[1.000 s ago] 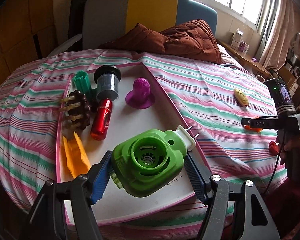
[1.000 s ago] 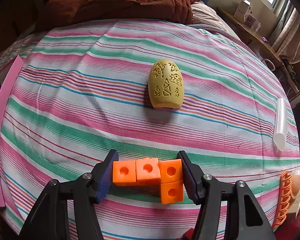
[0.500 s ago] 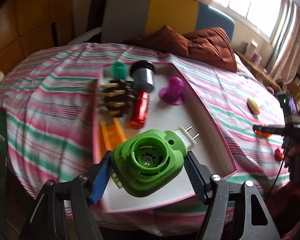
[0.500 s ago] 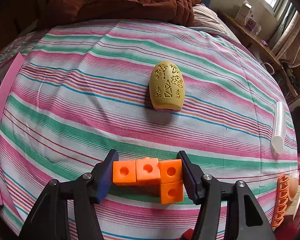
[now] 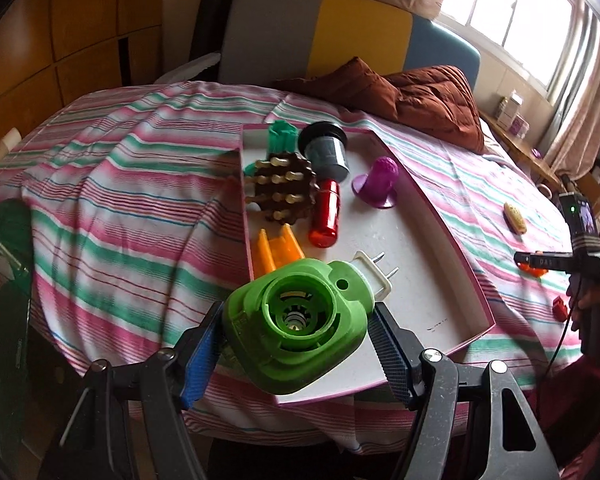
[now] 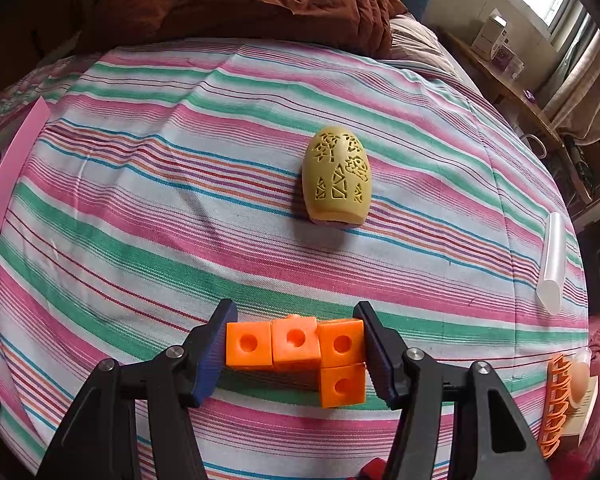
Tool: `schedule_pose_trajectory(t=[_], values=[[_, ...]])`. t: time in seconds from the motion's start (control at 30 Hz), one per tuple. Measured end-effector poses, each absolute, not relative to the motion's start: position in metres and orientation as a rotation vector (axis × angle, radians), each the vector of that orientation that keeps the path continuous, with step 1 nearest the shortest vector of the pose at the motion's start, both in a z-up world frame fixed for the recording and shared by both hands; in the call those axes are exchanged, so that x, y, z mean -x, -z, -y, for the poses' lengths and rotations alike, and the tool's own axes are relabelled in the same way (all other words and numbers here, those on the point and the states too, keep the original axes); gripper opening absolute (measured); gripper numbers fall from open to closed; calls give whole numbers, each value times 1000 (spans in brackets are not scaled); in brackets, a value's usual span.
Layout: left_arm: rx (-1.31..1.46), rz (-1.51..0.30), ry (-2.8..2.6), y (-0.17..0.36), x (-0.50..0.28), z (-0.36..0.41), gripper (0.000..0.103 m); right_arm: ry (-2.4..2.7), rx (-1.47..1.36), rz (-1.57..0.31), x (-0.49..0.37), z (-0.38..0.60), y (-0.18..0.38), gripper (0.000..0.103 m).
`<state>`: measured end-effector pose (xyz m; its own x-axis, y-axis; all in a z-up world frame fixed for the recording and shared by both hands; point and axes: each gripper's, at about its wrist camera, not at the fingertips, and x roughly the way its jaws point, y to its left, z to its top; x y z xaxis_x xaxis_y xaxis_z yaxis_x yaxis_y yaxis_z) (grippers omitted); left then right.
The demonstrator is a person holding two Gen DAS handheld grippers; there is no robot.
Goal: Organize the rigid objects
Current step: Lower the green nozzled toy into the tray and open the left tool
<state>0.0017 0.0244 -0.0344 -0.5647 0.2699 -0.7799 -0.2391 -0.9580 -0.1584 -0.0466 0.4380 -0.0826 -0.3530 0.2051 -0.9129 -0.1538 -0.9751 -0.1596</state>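
My left gripper (image 5: 296,346) is shut on a green plug-in device (image 5: 298,322) with a white pronged plug, held in the air over the near left corner of the white, pink-rimmed tray (image 5: 428,276). The tray holds a brown pegged piece (image 5: 282,188), a red cylinder (image 5: 325,214), a grey cup (image 5: 327,152), a purple piece (image 5: 378,184), a green piece (image 5: 280,136) and an orange piece (image 5: 278,254). My right gripper (image 6: 296,346) is shut on an L-shaped cluster of orange cubes (image 6: 310,350) at the striped bedspread. A yellow carved egg (image 6: 337,178) lies beyond it.
A clear tube (image 6: 553,262) lies at the bed's right edge, an orange ribbed piece (image 6: 556,408) at the lower right. A brown quilt (image 5: 412,96) is bunched near the headboard. The tray's pink rim (image 6: 8,196) shows at left. Small red item (image 5: 560,308) lies near the person's hand (image 5: 596,300).
The left gripper carried the green device leftward; the tray now sits further right in its view. The right gripper stayed in place on the orange cubes.
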Motion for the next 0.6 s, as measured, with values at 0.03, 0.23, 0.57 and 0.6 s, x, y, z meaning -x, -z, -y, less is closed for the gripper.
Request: schedule_pose_trajectory(t=[0.03,0.23,0.57,0.6], values=[[1280,44,-2545,35,-1,-28,71,-2418,1641,69,47,-438,82,61],[1306,-7,-2519,44,5,-41,71,-2417,1640,76,48,-440,83,60],[1334,52,-2498,51,9,-35,72,-2416,1638,91,47,-437,83,60],[1331,59,-2507,50,8,-33,72,-2416,1638,91,47,-437,83,60]])
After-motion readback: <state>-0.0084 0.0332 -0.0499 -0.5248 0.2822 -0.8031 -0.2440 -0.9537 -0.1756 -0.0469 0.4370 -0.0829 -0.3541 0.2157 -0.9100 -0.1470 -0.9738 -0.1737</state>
